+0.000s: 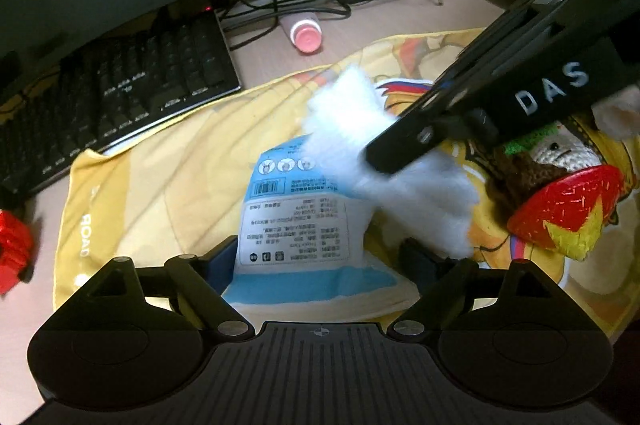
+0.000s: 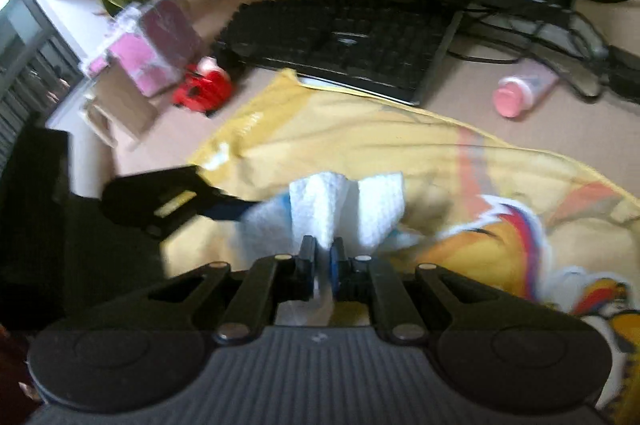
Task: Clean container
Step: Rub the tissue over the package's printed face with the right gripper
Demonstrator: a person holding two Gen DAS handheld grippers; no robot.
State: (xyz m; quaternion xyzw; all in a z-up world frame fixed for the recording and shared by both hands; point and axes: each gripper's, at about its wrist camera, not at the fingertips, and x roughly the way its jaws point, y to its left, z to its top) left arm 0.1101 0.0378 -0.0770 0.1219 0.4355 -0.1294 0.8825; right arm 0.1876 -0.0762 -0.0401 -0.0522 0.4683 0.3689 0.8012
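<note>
wipes packet [image 1: 298, 221] stands between the left gripper's [image 1: 324, 257] spread fingers, on the yellow cloth [image 1: 168, 185]; a white wipe [image 1: 360, 141] juts at one o'clock. right-wrist view, blurred: right gripper [image 2: 323, 257] seemingly pinches that wipe at twelve o'clock.

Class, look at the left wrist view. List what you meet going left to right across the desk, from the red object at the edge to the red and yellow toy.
Red object → keyboard → pink-capped bottle → white wipe → right claw → red and yellow toy.
</note>
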